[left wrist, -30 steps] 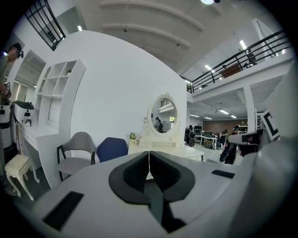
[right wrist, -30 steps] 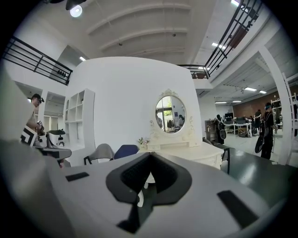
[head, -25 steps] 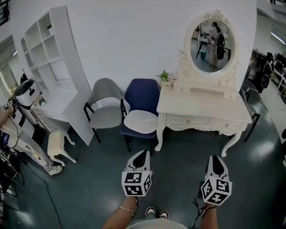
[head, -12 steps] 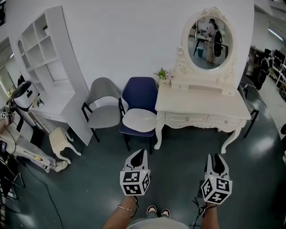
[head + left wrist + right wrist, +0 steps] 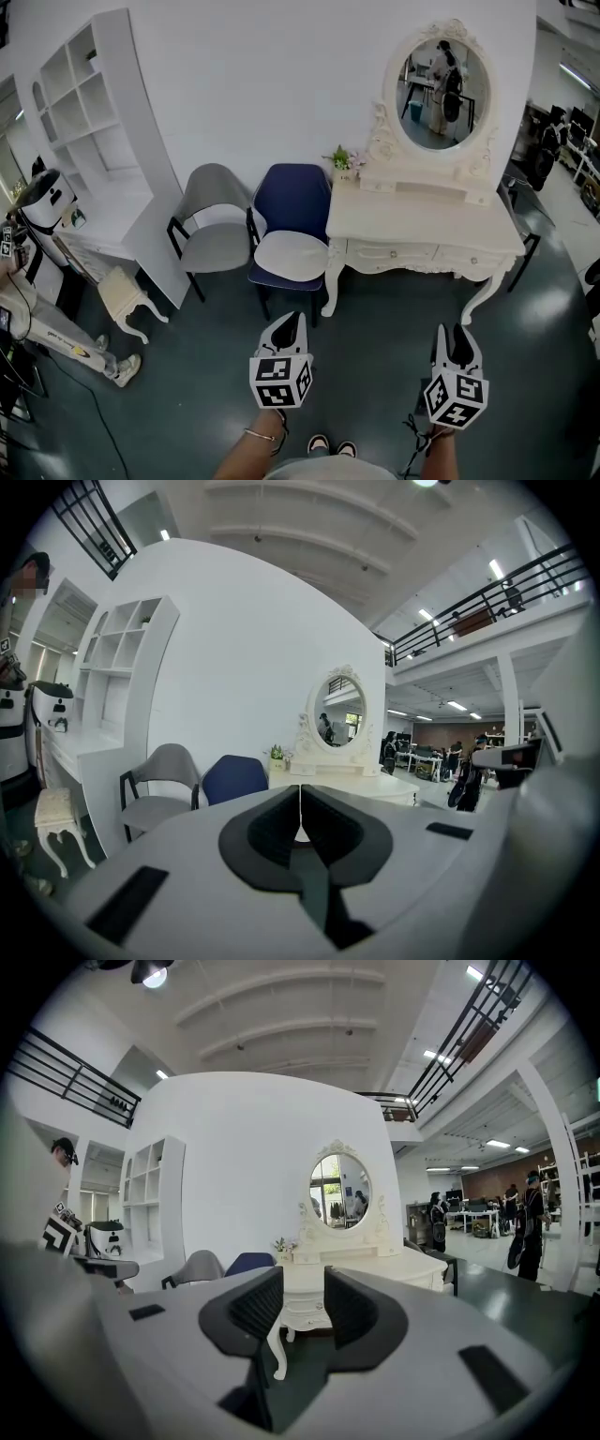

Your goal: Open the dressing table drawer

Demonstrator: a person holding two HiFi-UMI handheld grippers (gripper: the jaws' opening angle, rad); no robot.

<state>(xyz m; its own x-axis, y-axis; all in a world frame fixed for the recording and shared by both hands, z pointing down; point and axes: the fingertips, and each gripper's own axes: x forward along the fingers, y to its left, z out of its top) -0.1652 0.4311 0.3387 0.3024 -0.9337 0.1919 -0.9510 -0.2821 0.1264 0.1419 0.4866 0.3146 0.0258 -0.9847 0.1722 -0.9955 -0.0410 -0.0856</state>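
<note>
In the head view, low in the picture, we held the left gripper (image 5: 289, 323) and the right gripper (image 5: 457, 330) side by side above the dark floor (image 5: 169, 394), both well short of the dressing table (image 5: 422, 211). The table stood against the white wall, and its drawer (image 5: 392, 252) sat closed under the tabletop, far from either gripper. An oval mirror (image 5: 444, 86) rose from the back of the table. A blue chair (image 5: 292, 202) stood just beside the table's left leg, with a grey chair (image 5: 214, 192) next to it.

In the left gripper view, we saw the left gripper's jaws pressed together, nothing caught between them. Beyond them lay the two chairs, the table and the mirror, all at a distance.

In the right gripper view, the right gripper's jaws stood spread and had just been opening. They pinched nothing; through the gap we saw only the distant table's front and one curved leg.
</note>
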